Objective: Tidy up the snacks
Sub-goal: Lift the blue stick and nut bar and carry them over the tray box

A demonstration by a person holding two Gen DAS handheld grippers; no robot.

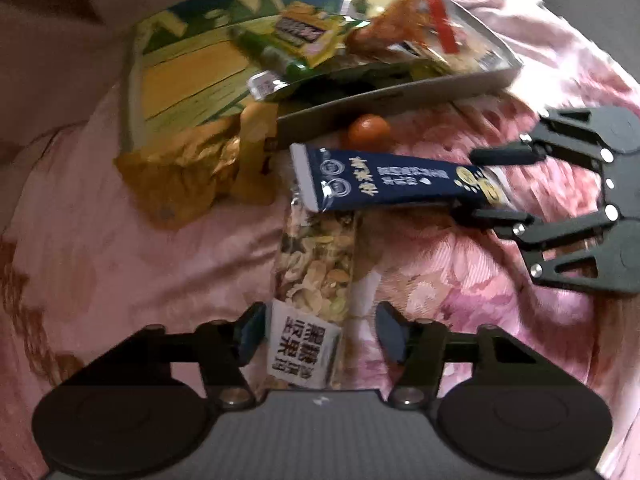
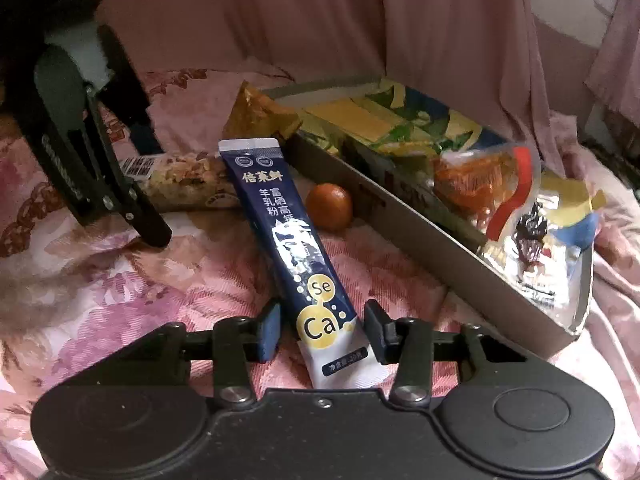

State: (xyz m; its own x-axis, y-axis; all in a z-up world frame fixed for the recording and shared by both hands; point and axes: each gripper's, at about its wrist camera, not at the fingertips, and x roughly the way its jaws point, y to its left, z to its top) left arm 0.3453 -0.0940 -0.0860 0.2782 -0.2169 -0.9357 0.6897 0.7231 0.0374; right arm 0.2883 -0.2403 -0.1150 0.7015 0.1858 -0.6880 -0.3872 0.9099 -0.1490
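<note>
Step in hand: we judge that we are picking up two loose snacks at once, one per hand, to go into the tray.
Left gripper [image 1: 316, 334]: half spread, straddling the label end of the nut bar [image 1: 316, 264]; one pad sits right at the wrapper's edge, the other stands clear, so no pinch yet.
Right gripper [image 2: 322, 330]: partly spread around the white tail of the navy sachet [image 2: 288, 232]; small gaps show on both sides, nothing pinched.
Where the things lie: the nut bar runs straight ahead from our left fingers, its far end tucked under the sachet; the sachet runs ahead of our right fingers and leans left.
Tray [image 1: 400, 98]: beyond both tools, a shallow cardboard box already holding several packets.
Also ahead: a small round orange-brown fruit or sweet [image 2: 329, 207] between sachet and tray wall; a crumpled gold packet [image 1: 188, 172] ahead and left of our left tool, against the tray.
Next move calls for: closing squarely on each wrapper, then lifting the sachet first, since it overlaps the bar.
Materials: bar wrapper clear and crinkly, lumpy filling; sachet flat, glossy, slippery film; pink floral bedding [image 1: 120, 264] soft and yielding.
</note>
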